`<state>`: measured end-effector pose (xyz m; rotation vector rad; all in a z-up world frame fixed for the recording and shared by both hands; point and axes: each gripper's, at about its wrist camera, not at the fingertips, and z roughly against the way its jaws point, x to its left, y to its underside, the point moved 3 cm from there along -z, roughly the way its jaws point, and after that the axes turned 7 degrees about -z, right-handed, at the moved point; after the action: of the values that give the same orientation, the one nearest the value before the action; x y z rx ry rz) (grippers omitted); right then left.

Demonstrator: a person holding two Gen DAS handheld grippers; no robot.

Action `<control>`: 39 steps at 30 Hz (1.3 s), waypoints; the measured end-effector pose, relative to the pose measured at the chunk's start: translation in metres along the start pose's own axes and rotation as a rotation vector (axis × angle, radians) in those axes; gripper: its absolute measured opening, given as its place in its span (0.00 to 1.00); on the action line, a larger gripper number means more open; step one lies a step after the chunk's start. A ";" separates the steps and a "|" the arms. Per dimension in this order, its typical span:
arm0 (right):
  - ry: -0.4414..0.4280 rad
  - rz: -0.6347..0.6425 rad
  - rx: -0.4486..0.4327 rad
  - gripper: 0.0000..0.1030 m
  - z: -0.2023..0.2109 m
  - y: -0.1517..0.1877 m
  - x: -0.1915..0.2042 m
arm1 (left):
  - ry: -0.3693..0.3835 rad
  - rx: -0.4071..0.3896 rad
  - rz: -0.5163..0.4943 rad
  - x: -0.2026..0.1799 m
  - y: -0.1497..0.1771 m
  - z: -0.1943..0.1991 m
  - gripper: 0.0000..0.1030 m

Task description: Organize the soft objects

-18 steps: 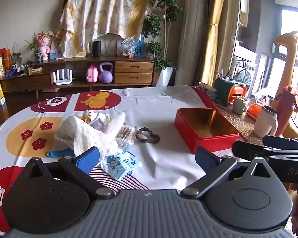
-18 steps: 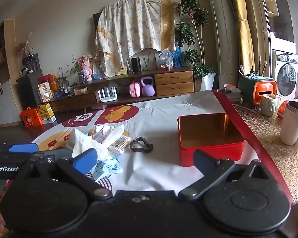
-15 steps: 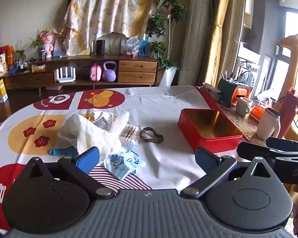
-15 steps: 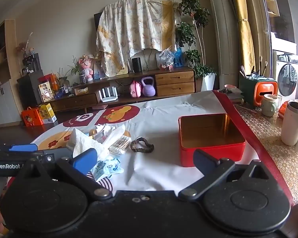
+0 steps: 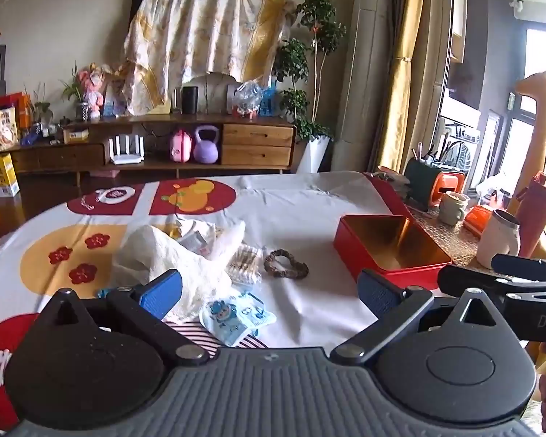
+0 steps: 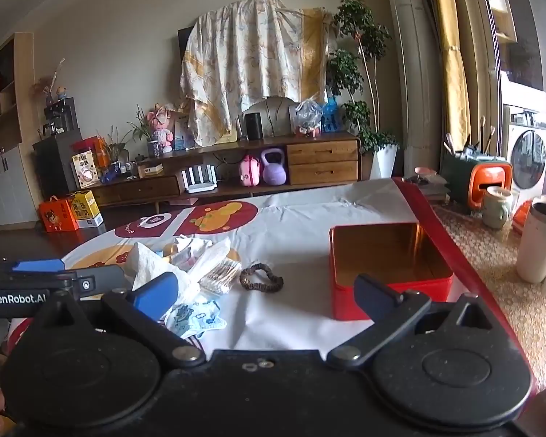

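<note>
Both my left claw (image 5: 269, 287) and right claw (image 6: 265, 291) gape empty; grabbing the white cloth (image 5: 171, 258) could drag the swab packet (image 5: 244, 264) off the counter (image 5: 309, 200).

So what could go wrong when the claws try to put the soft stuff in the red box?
The white cloth lies heaped over the packets and cotton swabs, so grabbing it may drag those along. The scrunchie lies flat on the tablecloth, so a claw might pinch the cloth too. Both the left claw and right claw are open and side by side, so they could bump.
</note>
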<state>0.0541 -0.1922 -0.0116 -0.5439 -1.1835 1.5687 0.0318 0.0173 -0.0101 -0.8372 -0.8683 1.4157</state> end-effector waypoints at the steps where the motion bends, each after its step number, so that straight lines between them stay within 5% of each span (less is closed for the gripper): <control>1: -0.002 0.002 -0.005 1.00 0.000 -0.001 0.000 | 0.003 -0.005 -0.001 0.000 -0.001 0.000 1.00; 16: -0.005 0.004 -0.017 1.00 -0.002 -0.008 0.001 | 0.059 -0.082 -0.024 -0.004 -0.008 0.008 1.00; 39: -0.008 0.001 0.005 1.00 -0.016 -0.002 -0.002 | 0.085 -0.076 -0.020 0.000 -0.004 0.002 1.00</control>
<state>0.0685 -0.1876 -0.0170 -0.5357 -1.1857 1.5756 0.0321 0.0173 -0.0054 -0.9373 -0.8677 1.3275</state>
